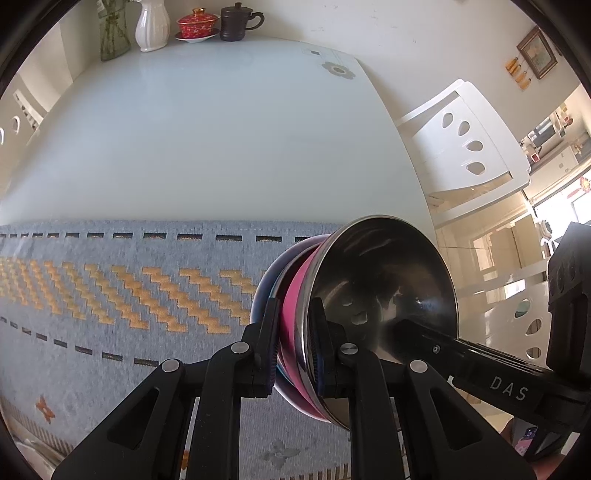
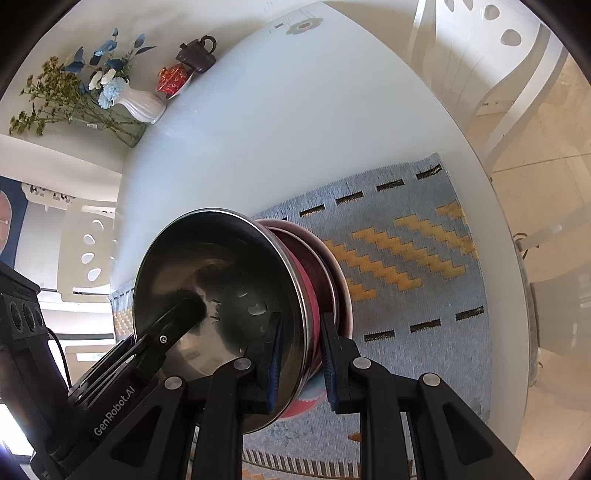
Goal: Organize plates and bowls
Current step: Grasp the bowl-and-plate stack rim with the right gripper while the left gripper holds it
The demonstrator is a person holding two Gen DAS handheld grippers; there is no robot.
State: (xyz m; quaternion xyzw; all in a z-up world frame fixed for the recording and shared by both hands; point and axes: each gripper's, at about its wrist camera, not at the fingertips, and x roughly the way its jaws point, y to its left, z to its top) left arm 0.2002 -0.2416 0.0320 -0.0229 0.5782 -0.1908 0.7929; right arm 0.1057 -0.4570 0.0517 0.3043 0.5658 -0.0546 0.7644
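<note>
A nested stack of bowls is held in the air above the blue mat, tipped on its side. The inner one is a shiny steel bowl [image 1: 384, 291] with a pink outer wall [image 1: 293, 295]; it also shows in the right wrist view [image 2: 221, 280]. Behind it sit darker bowls or plates [image 2: 325, 266]. My left gripper [image 1: 293, 332] is shut on the stack's rim. My right gripper [image 2: 301, 350] is shut on the rim at the opposite side. Each gripper's body shows in the other's view.
A blue woven mat with orange zigzags [image 1: 129, 295] covers the near part of the white table [image 1: 221, 129]. A white vase [image 1: 151, 26], a red lidded cup [image 1: 195, 22] and a dark teacup [image 1: 236, 22] stand at the far edge. White chairs [image 1: 469, 140] stand beside the table.
</note>
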